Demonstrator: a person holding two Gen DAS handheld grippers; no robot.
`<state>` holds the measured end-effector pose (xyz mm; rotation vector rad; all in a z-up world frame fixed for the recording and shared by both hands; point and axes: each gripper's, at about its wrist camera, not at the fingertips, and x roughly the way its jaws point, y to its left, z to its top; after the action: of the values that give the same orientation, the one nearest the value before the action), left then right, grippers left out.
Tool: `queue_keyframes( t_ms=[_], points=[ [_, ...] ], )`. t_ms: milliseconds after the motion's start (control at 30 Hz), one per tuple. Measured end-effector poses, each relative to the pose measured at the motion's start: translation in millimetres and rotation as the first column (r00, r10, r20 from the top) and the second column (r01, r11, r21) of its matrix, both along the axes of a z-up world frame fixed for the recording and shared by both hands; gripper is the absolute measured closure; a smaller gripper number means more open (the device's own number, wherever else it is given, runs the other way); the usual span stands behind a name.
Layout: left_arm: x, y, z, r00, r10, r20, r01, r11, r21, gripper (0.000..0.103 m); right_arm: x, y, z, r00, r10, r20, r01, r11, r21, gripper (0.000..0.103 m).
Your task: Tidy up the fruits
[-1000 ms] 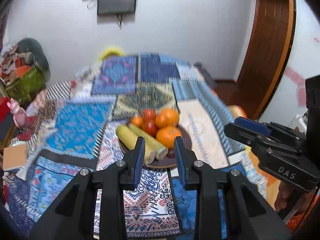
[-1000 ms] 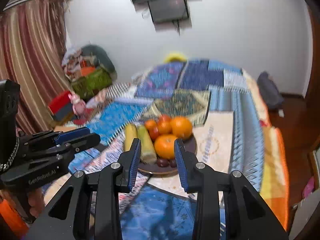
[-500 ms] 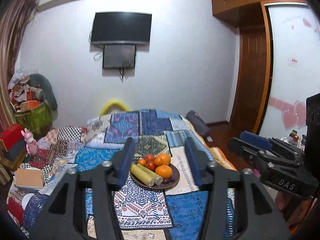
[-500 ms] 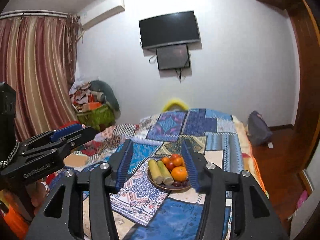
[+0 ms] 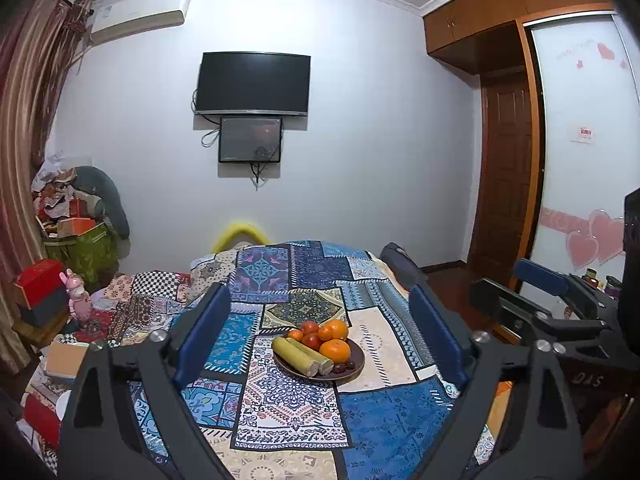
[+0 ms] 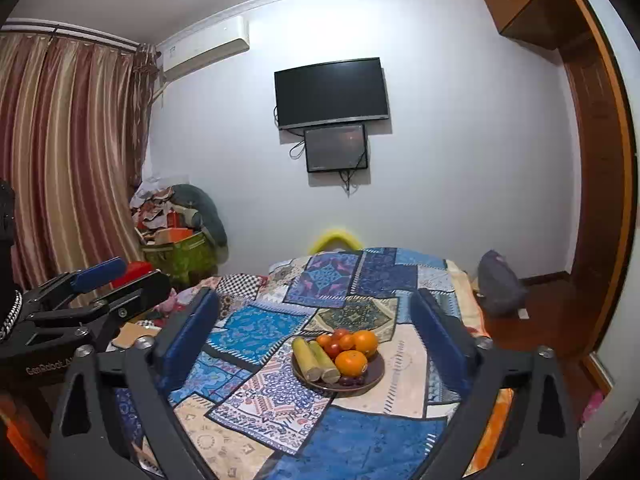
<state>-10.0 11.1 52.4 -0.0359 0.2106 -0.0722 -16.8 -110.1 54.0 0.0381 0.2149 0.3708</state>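
Both tongs pulled back from plate [image 5: 352, 364], now wide open, empty. Oranges [image 5: 335, 350] firm, round, slippery: grip across middle.

Your left wrist view looks forward over the bed [image 5: 384, 408] toward the far wall, raised well back from the fruit plate [image 5: 356, 364]. Your right wrist view faces the same way from slightly to the right, probably at similar height. Both share the plate, quilt and wall TV [image 6: 332, 94].

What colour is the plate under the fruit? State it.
Dark brown; the plate shows best in the right wrist view.
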Motion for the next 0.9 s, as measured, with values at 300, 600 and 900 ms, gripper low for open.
queue_keyframes(
  t_ms=[300, 600, 900],
  points=[
    [-5.3, 3.8, -2.8, 1.0, 0.02, 0.013, -0.02, 1.0, -0.004, 0.0, -6.6, -2.3, 0.7, 1.0, -0.016, 0.015, 0.016, 1.0, -0.006, 0.0],
    [-1.1, 10.0, -6.4, 1.0, 0.021, 0.001, -0.021, 1.0, -0.02, 0.0, -12.5, -3.1, -1.0, 1.0, -0.027, 0.01, 0.027, 1.0, -0.001, 0.0],
    [2.2, 13.2, -9.0, 1.0, 0.02, -0.011, -0.02, 0.999, -0.031, 0.0, -13.2, -2.7, 0.6, 0.999, -0.041, 0.009, 0.041, 0.999, -0.003, 0.0]
  ],
)
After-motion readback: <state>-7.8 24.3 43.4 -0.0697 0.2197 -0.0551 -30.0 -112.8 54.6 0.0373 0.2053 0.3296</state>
